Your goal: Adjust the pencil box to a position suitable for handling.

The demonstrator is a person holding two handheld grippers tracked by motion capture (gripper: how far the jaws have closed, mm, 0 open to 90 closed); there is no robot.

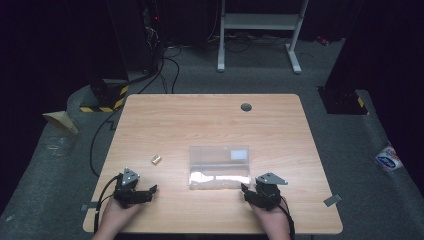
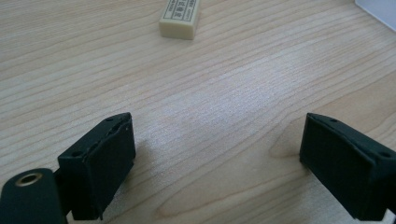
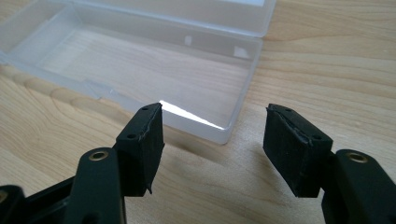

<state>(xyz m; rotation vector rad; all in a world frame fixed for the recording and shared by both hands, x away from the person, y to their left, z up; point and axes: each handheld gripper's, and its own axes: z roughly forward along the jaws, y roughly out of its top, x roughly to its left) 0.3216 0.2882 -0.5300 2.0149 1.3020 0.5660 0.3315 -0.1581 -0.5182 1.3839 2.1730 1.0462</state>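
— Counting what on the table (image 1: 210, 125)?
— One eraser (image 1: 156, 160), one clear box (image 1: 219, 167) lying open mid-table, bare inside. Left tongs (image 1: 150, 191) spread; right tongs (image 1: 246, 191) spread beside the box.

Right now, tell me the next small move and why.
Probably ease the left tool forward over the eraser and close on it. The clear box lies open on the table and looks empty, the eraser lies loose beyond the left tool's open jaws, and the right tool, open at the box's near corner, holds nothing.
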